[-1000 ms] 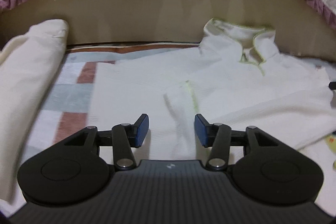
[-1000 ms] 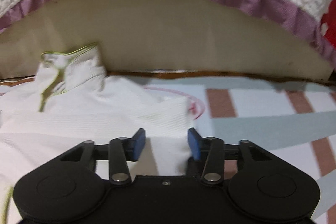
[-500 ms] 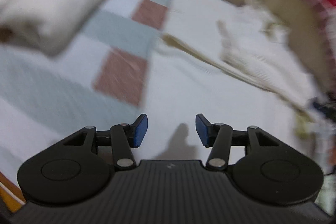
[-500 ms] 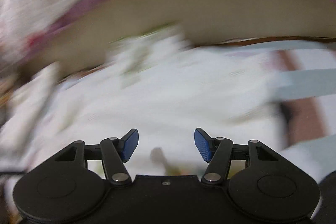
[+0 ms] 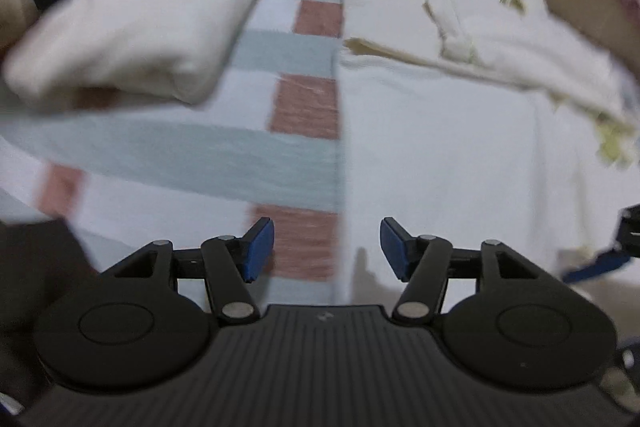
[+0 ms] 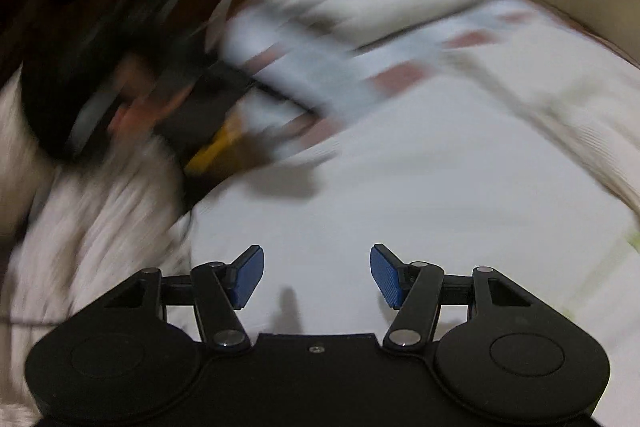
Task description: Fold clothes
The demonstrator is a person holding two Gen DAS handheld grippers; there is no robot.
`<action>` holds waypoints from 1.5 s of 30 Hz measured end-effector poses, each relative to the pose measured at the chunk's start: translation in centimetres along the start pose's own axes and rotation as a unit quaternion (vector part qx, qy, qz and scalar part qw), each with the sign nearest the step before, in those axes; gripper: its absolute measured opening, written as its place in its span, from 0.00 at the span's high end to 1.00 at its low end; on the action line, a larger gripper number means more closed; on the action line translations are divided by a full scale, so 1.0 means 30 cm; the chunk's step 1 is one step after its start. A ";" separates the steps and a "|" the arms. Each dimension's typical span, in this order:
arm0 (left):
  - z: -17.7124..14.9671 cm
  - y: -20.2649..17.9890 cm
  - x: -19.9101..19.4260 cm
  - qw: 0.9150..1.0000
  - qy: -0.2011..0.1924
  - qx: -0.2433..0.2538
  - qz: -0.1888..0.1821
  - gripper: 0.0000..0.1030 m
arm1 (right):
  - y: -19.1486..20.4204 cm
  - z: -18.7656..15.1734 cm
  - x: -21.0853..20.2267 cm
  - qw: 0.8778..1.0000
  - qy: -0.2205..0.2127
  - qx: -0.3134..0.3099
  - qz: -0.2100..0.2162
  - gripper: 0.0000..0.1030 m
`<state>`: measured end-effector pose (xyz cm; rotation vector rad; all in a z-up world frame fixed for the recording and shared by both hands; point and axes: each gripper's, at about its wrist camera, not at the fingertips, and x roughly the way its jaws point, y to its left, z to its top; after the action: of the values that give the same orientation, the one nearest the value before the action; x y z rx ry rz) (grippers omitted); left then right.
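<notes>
The left gripper [image 5: 327,247] hangs over the edge of the white shirt [image 5: 436,147], which lies flat at right of frame on the checked sheet [image 5: 296,99]; its jaws have just been opening and stand wide, nothing between them. A folded white garment [image 5: 152,15] sits upper left. The right gripper [image 6: 317,277] hovers over the white cloth, its jaws wide too, empty.

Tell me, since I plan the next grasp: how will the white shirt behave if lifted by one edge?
The white shirt would probably droop, since it lies flat with a soft fold. It looks light. It may slide on the checked sheet when pushed.
</notes>
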<state>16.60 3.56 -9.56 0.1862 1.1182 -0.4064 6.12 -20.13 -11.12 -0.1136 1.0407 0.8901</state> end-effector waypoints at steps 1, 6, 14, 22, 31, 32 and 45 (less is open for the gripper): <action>-0.009 0.011 -0.005 1.000 0.006 -0.007 -0.006 0.42 | 0.044 0.006 0.024 0.999 0.017 -0.027 0.005 0.38; -0.099 0.059 0.048 0.993 0.028 -0.090 -0.073 0.42 | 0.156 -0.013 0.120 0.997 0.044 -0.068 0.006 0.35; -0.154 0.106 0.099 0.982 0.012 -0.171 -0.081 0.43 | 0.305 -0.092 0.234 0.976 0.052 -0.198 -0.074 0.30; -0.156 0.064 0.103 0.982 0.010 -0.141 -0.129 0.43 | 0.106 -0.062 0.121 0.999 -0.018 -0.020 -0.031 0.88; -0.147 0.055 0.033 0.963 -0.064 -0.130 -0.229 0.43 | -0.167 -0.169 0.041 0.955 -0.118 0.251 0.106 0.87; -0.146 0.041 0.018 0.960 -0.076 -0.116 -0.241 0.43 | -0.198 -0.186 0.039 0.944 -0.130 0.276 0.124 0.87; -0.171 -0.500 0.056 0.920 -0.106 0.366 -0.094 0.29 | -0.321 -0.202 -0.013 0.941 -0.138 0.298 0.081 0.87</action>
<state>6.86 -8.73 -12.45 0.6785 0.7286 -0.9894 8.39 -29.57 -17.06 0.5989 1.0225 0.6785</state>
